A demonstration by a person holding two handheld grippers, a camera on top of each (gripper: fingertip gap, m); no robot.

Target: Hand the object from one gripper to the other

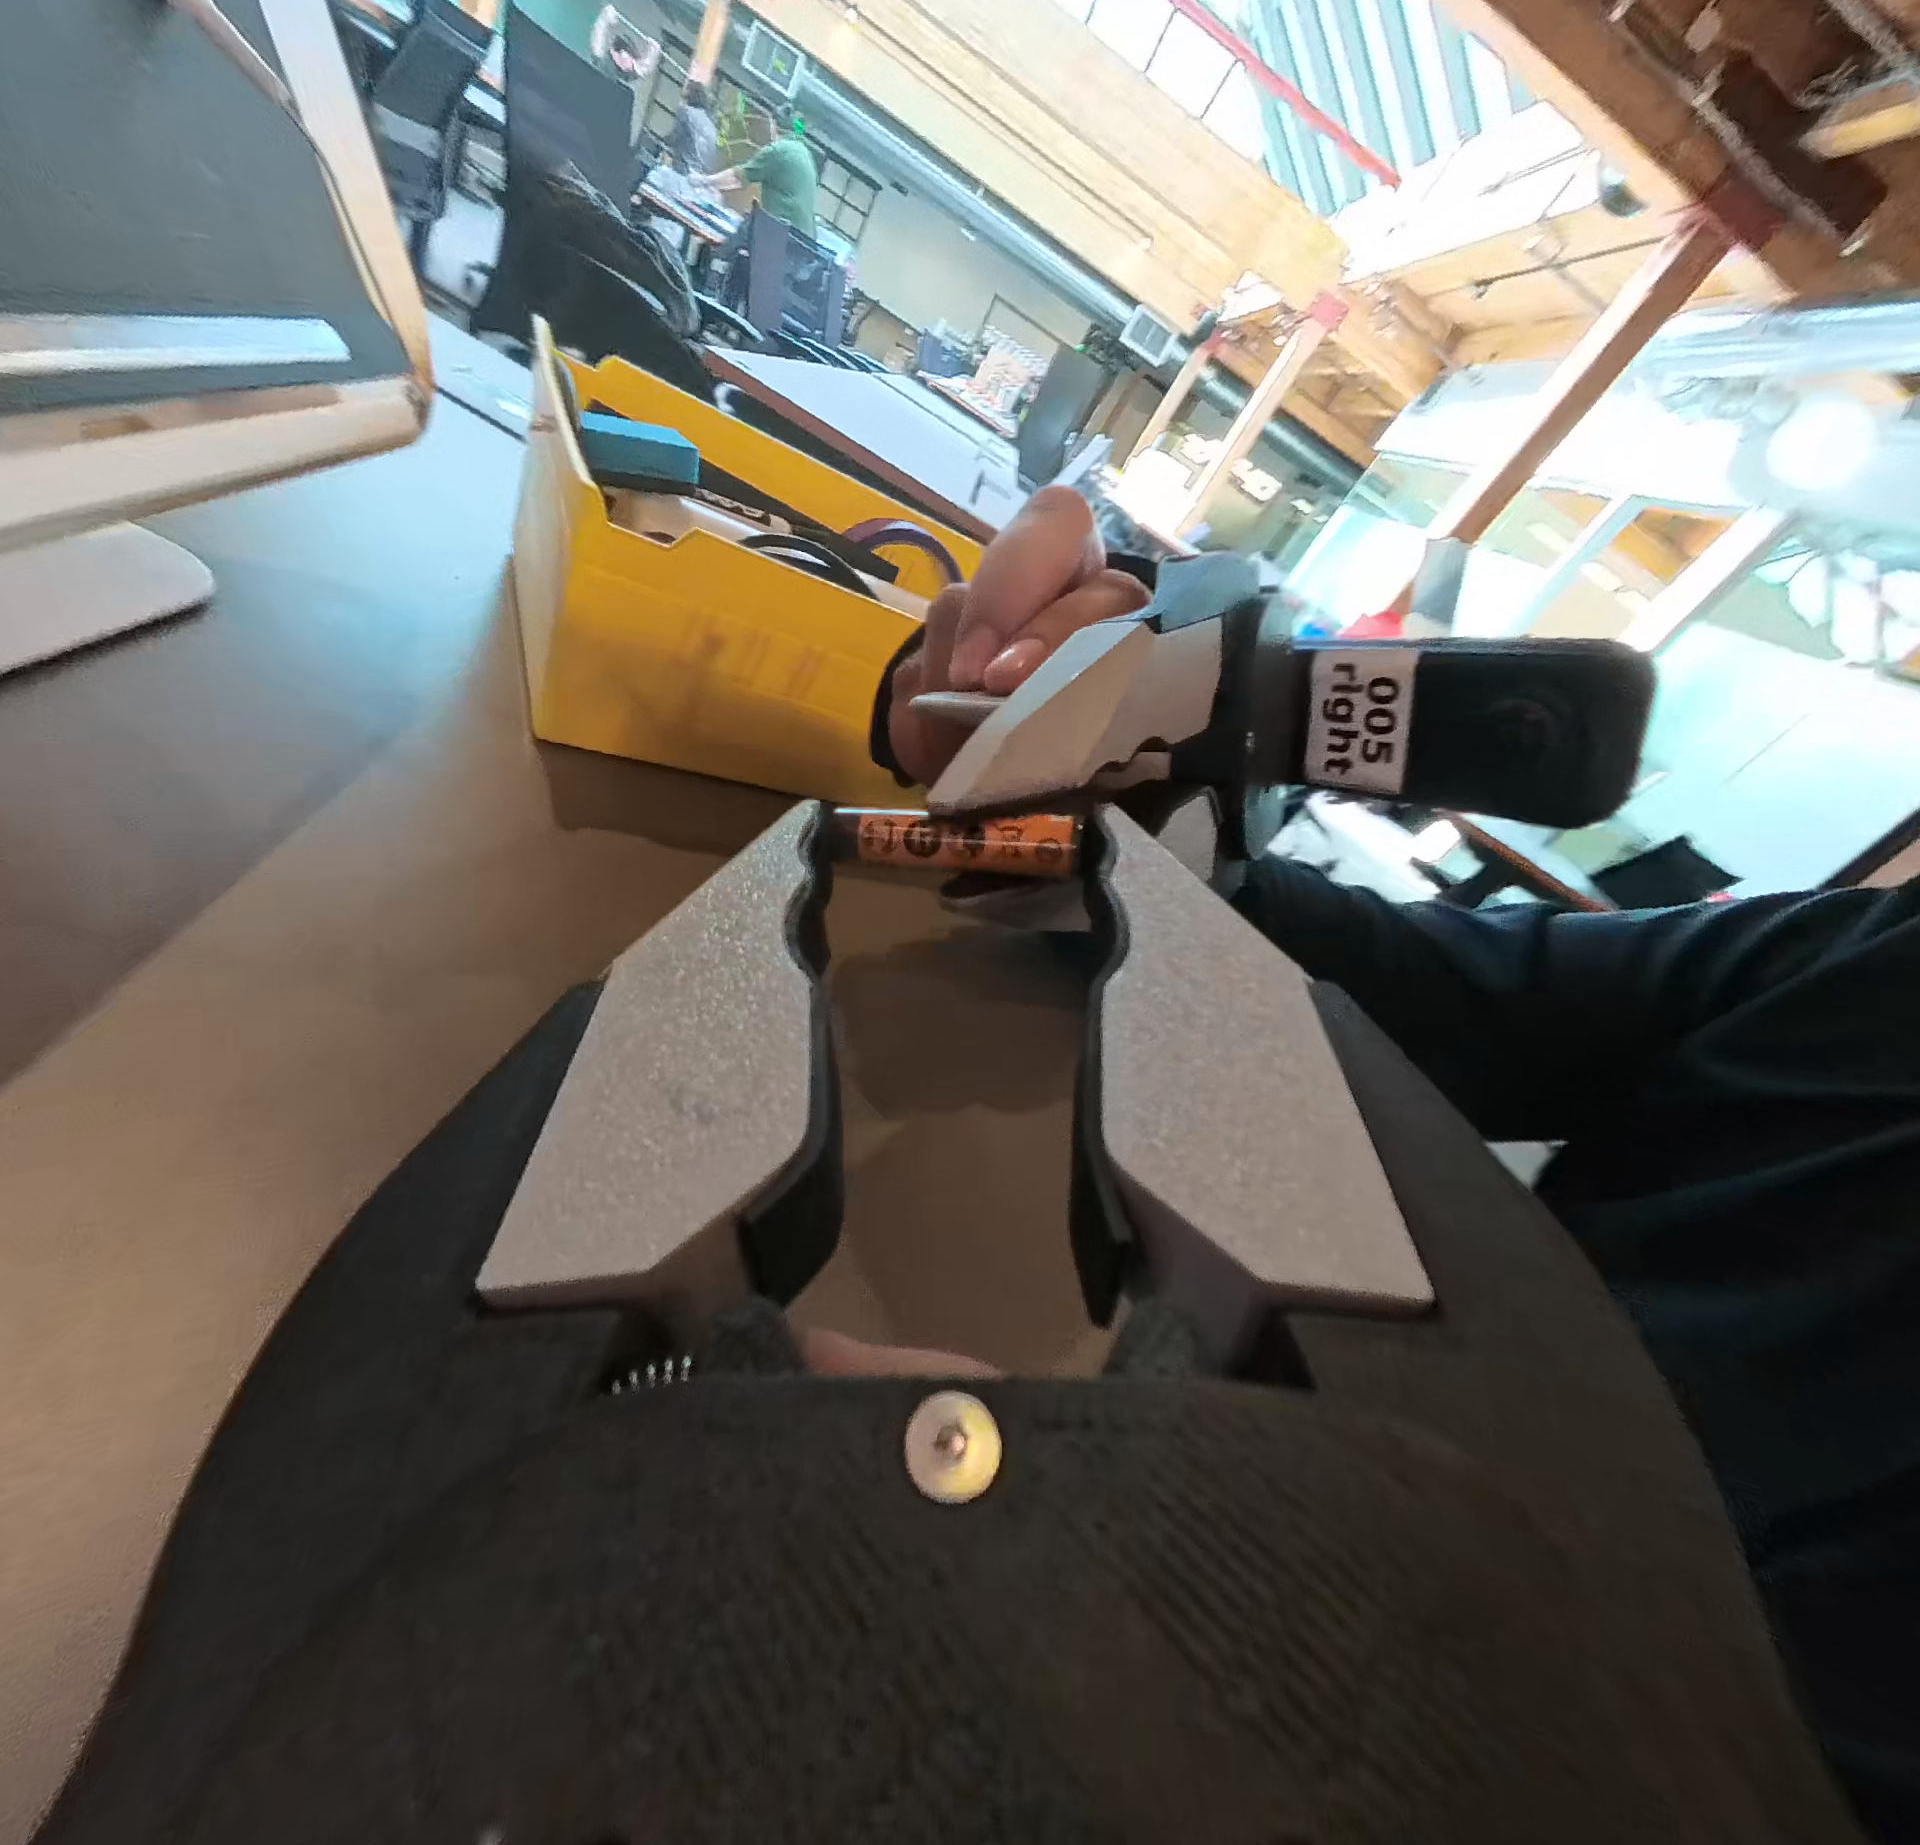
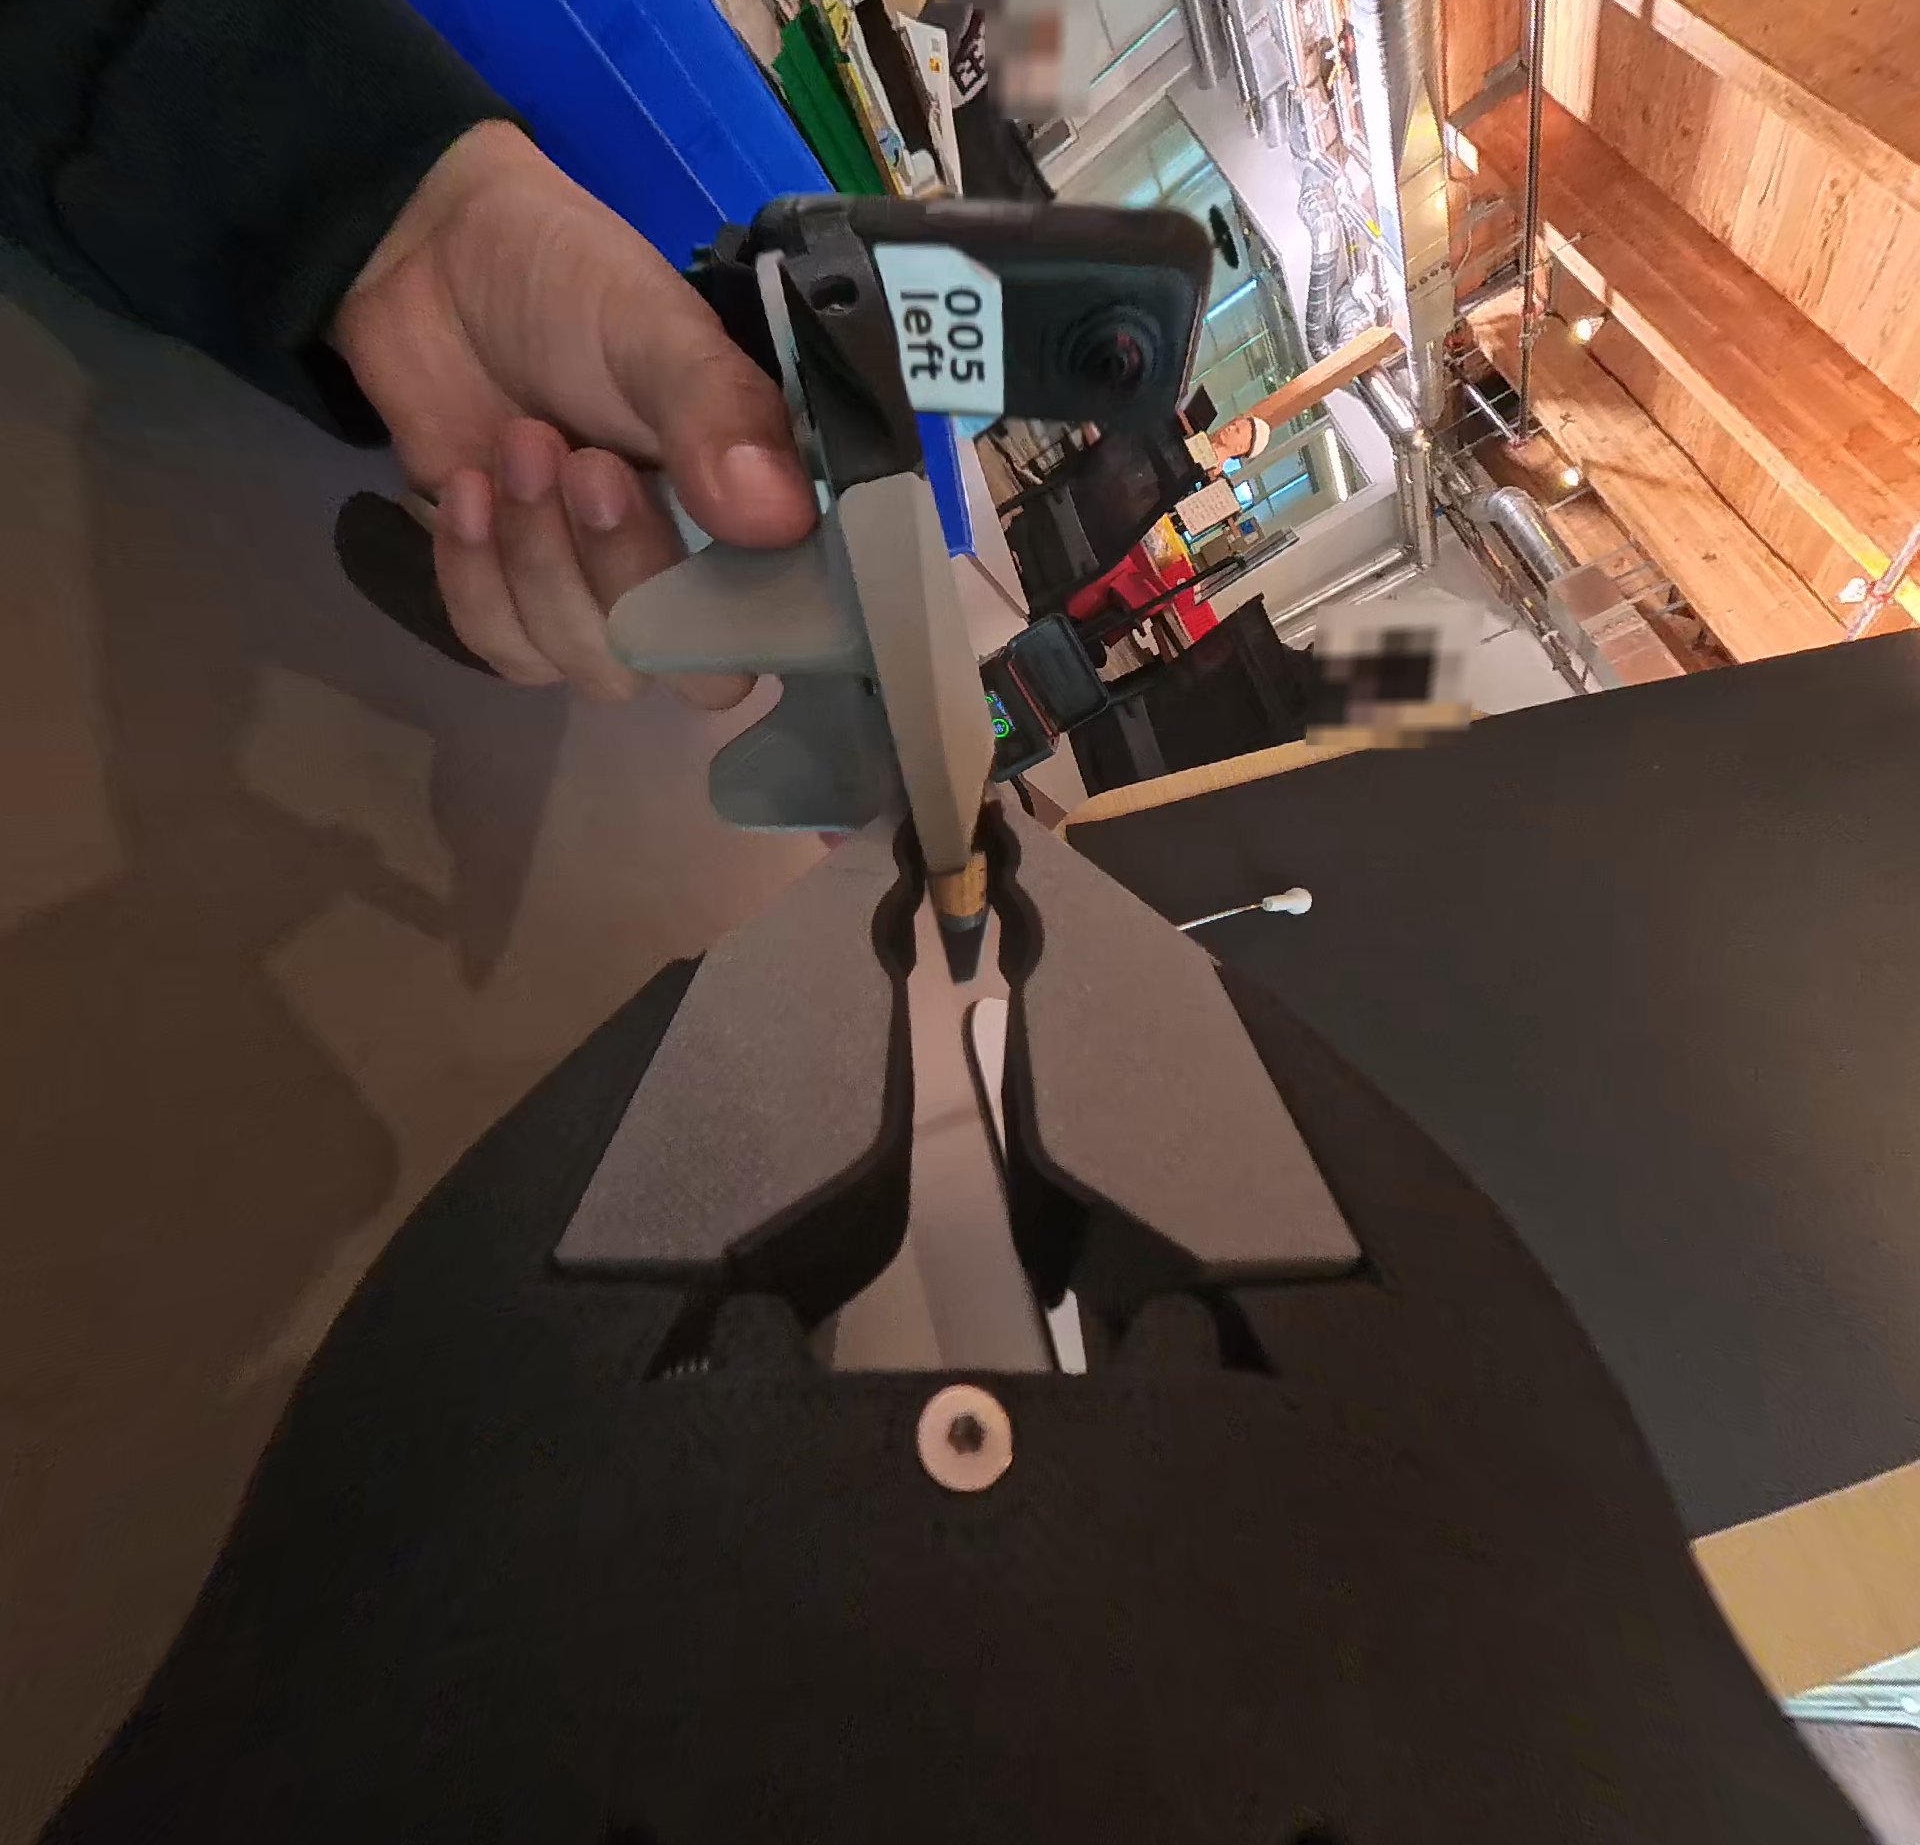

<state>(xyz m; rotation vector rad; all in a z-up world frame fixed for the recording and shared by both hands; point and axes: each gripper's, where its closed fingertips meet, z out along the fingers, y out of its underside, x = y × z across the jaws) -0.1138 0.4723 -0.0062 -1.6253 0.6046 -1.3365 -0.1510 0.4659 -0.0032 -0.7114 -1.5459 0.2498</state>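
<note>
An orange battery [image 1: 997, 845] is held lengthwise, end to end, between the fingertips of my left gripper [image 1: 956, 845], just above the brown table [image 1: 312, 964]. My right gripper [image 1: 951, 852] comes in from the right, held by a hand. Its upper finger rests on top of the battery and its lower finger sits under it. In the right wrist view my right gripper [image 2: 956, 860] is nearly closed around the battery's end [image 2: 968, 891]. One finger of the left gripper [image 2: 914, 652] comes down in front of it.
A yellow box [image 1: 707, 652] with tape rolls and a blue block stands just behind the grippers. A monitor [image 1: 156, 237] on a white foot stands at the far left. A black panel [image 2: 1558, 1068] lies to the right. A dark sleeve [image 1: 1662, 1068] crosses at right. Both grippers' tips are close together, under 4 cm apart.
</note>
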